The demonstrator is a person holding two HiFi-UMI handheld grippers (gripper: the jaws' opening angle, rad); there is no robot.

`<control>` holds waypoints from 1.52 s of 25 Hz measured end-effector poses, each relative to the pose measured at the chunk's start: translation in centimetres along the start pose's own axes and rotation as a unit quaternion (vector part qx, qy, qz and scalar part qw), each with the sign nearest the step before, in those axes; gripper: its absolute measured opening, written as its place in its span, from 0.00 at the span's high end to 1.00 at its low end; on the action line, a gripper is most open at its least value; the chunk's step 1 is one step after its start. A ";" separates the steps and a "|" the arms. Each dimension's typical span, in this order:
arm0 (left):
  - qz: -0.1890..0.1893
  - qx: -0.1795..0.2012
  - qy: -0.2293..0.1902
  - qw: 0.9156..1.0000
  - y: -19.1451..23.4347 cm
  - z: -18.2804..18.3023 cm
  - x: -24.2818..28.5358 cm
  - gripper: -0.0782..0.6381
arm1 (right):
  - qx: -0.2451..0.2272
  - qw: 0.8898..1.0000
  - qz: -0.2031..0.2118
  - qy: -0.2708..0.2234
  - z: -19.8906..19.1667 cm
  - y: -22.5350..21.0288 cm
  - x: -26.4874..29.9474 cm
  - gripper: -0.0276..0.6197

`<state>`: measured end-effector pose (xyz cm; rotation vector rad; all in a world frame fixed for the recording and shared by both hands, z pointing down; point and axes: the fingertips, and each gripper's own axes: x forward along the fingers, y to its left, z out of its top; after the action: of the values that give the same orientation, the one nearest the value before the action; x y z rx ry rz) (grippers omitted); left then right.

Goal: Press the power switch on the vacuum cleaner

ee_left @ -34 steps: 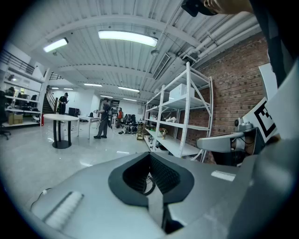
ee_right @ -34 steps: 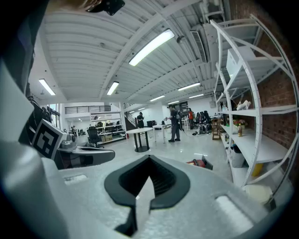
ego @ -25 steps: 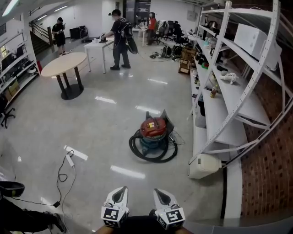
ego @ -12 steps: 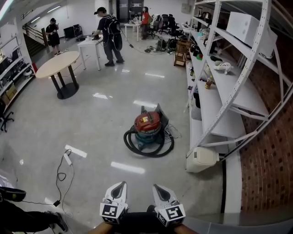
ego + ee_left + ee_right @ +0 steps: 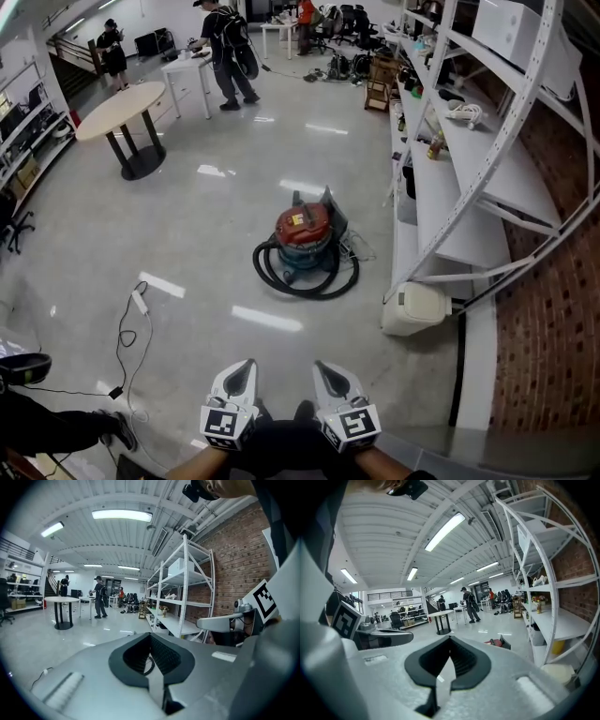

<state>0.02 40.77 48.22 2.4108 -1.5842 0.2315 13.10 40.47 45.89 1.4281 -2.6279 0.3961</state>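
Head view: vacuum cleaner (image 5: pixel 302 232) far from both grippers

It stands on the floor (image 5: pixel 187 225) near the white shelving (image 5: pixel 441 187), black hose (image 5: pixel 281 281) coiled round it. Left gripper (image 5: pixel 244 366) and right gripper (image 5: pixel 323 367) – jaws closed together, holding nothing.

The person wears dark clothing (image 5: pixel 281 448). Just left of that clothing is the left gripper (image 5: pixel 242 370), and just right of it is the right gripper (image 5: pixel 326 372). They are 2 smooth, pale grey shells, each tapering to a point. Nearest the clothing, each shell carries 1 white cube printed with black square markers: the left cube (image 5: pixel 221 424) and the right cube (image 5: pixel 351 424). In the gripper views, black ribbed pads (image 5: pixel 164 654) line a teardrop-shaped hollow in each shell, and 1 small white label (image 5: pixel 224 656) sits on the grey casing.
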 end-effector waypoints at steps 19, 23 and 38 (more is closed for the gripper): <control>-0.038 -0.040 -0.010 0.998 10.4 4.3 12.1 0.87 | -0.017 0.998 -0.045 0.037 3.0 -2.3 13.3 0.97; -0.053 -0.037 -0.023 0.998 13.4 6.2 14.0 0.87 | -0.028 0.997 -0.057 0.047 3.7 -2.0 16.9 0.97; -0.026 -0.055 -0.047 0.997 25.6 8.5 15.4 0.87 | -0.050 0.996 -0.066 0.043 7.4 1.0 27.8 0.97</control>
<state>-17.37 15.02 47.21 2.4057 -1.5269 0.0213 -2.81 16.52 45.07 1.5053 -2.4337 0.2989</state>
